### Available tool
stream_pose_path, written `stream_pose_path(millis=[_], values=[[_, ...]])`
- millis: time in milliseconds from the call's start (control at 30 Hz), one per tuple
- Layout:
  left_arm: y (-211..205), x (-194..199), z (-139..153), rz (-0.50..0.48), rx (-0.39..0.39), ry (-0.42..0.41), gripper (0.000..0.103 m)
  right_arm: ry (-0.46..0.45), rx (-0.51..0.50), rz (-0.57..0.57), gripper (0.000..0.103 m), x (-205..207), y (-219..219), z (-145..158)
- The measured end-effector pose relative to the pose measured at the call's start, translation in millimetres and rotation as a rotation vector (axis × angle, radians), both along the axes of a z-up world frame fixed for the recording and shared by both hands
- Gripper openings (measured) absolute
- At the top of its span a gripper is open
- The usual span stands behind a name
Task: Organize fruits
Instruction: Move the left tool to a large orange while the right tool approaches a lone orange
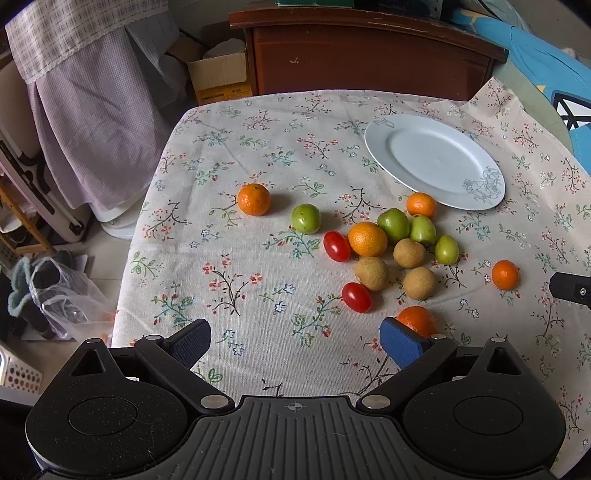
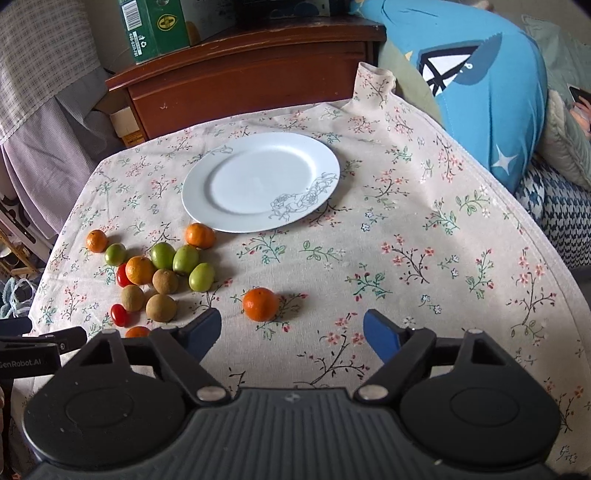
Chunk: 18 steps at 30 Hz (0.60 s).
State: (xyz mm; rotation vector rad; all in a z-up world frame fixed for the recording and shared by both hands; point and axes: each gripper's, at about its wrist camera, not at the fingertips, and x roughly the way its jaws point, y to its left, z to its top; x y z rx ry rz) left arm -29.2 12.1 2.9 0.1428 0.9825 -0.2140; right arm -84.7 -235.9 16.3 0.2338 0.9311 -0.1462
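A pale blue plate (image 2: pixel 258 147) lies bare at the back of the floral tablecloth (image 2: pixel 424 229); its rim (image 1: pixel 380 147) also shows in the left wrist view. Small oranges, green fruits, brown longans and red cherry tomatoes lie in a cluster (image 1: pixel 391 251) in front of it. One orange (image 2: pixel 260 304) sits apart, just ahead of my right gripper (image 2: pixel 291 326), whose blue pads stand open with nothing between them. My left gripper (image 1: pixel 295 338) is open and wide over bare cloth; another orange (image 1: pixel 417 319) sits behind its right pad (image 1: pixel 400 341).
A dark wooden cabinet (image 1: pixel 369 51) stands behind the table, a green box (image 2: pixel 155 26) on top. A blue cushion (image 2: pixel 480 81) lies at the right edge. Boxes, bags and draped checked cloth (image 1: pixel 92 122) crowd the floor at left.
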Motion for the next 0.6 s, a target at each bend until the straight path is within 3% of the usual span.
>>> stream_pose_path(millis=[200,467,600], values=[[-4,-6,-3,-0.04,-0.023,-0.008,0.098,-0.004,-0.007,0.03,0.078,1,4,-8],[-22,-15,-8,-0.135,-0.067,-0.023,0.095,-0.011,0.018,0.068,0.06,8,9,-15],[-32,-18,-12,-0.174,-0.086,-0.037,0.092,-0.002,0.026,0.06,0.058,12,9,-20]])
